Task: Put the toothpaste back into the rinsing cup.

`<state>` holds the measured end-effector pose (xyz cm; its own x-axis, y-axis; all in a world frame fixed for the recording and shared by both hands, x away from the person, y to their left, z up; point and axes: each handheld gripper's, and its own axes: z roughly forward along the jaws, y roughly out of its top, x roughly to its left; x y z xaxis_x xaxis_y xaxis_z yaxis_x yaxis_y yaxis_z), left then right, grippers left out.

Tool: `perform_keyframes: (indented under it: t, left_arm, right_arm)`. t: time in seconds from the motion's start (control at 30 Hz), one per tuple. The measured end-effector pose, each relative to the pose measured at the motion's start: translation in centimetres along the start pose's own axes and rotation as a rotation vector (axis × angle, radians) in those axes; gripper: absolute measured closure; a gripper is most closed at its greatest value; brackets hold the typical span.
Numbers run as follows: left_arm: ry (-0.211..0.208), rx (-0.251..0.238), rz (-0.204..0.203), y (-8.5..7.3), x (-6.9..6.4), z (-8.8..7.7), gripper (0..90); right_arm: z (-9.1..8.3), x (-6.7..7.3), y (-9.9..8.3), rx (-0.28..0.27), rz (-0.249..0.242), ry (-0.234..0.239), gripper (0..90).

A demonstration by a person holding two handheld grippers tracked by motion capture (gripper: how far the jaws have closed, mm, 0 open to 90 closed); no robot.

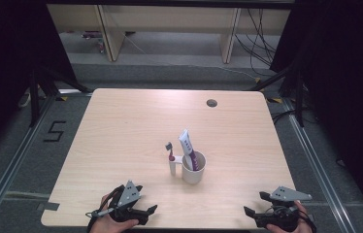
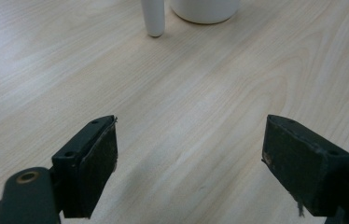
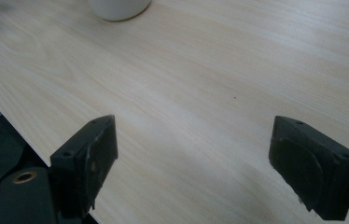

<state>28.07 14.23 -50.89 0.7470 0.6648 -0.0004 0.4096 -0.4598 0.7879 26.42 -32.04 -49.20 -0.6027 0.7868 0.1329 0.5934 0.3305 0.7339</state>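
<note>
Rests at seven o'clock on the table (image 1: 121, 126), close to the near edge: left gripper (image 1: 145, 199), gripped from below by a hand (image 1: 114, 224). Released, jaws spread wide, bare wood between them. Points toward one o'clock, at the things in the middle. Confirmed in the left gripper view: left gripper (image 2: 189, 168) with both black pads well apart, pale wood grain in the gap, nothing touched.

Rests at five o'clock on the table, also by the near edge: right gripper (image 1: 256, 204), grey three-cornered plate on top, held by the other hand (image 1: 296, 221). Likewise released and gaping, clasping nothing. Points toward ten or eleven o'clock. Seen in the right gripper view as right gripper (image 3: 191, 168), pads far apart, over the wood near the table's edge.

Stands just below the table's centre, between the two grippers and well apart from both: white cup (image 1: 193, 170), upright. Holds a toothpaste tube (image 1: 187, 145), white and purple, leaning toward eleven o'clock out of the rim. Stands just beside the cup at its nine o'clock: white holder (image 1: 173, 166), upright, carrying a toothbrush (image 1: 170, 148) with its head up.

Shows at twelve o'clock in the left gripper view: white cup (image 2: 205, 11) base, white holder (image 2: 154, 18) foot at its nine o'clock. Shows at eleven o'clock in the right gripper view: white cup (image 3: 119, 8) base.

Sits at one o'clock near the table's far edge: cable hole (image 1: 211, 103).
</note>
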Motion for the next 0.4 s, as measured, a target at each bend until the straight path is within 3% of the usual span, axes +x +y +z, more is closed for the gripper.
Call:
perform_keyframes:
  t: [0.03, 0.1, 0.17, 0.3, 0.33, 0.4]
  left_arm:
    - [-0.008, 0.003, -0.004, 0.0, -0.03, -0.02, 17.7]
    - [-0.011, -0.009, -0.014, -0.04, -0.12, 0.13, 17.7]
    - [-0.012, -0.003, -0.009, -0.03, -0.1, 0.11, 17.7]
    - [-0.011, -0.007, -0.014, -0.02, -0.11, 0.1, 17.7]
    - [-0.001, 0.009, 0.007, -0.02, 0.07, 0.05, 17.7]
    - [-0.006, 0.002, -0.012, -0.03, -0.05, 0.1, 17.7]
  right_arm:
    - [-0.07, -0.05, -0.03, 0.002, -0.008, 0.002, 16.3]
    - [-0.04, 0.2, -0.17, 0.003, 0.025, 0.003, 16.3]
    - [-0.09, -0.05, -0.18, -0.003, -0.004, -0.004, 16.3]
    - [-0.1, -0.05, -0.17, 0.0, -0.004, -0.013, 16.3]
    - [-0.09, 0.16, -0.19, 0.003, 0.023, -0.002, 16.3]
    - [-0.06, 0.16, -0.17, 0.005, 0.029, -0.005, 16.3]
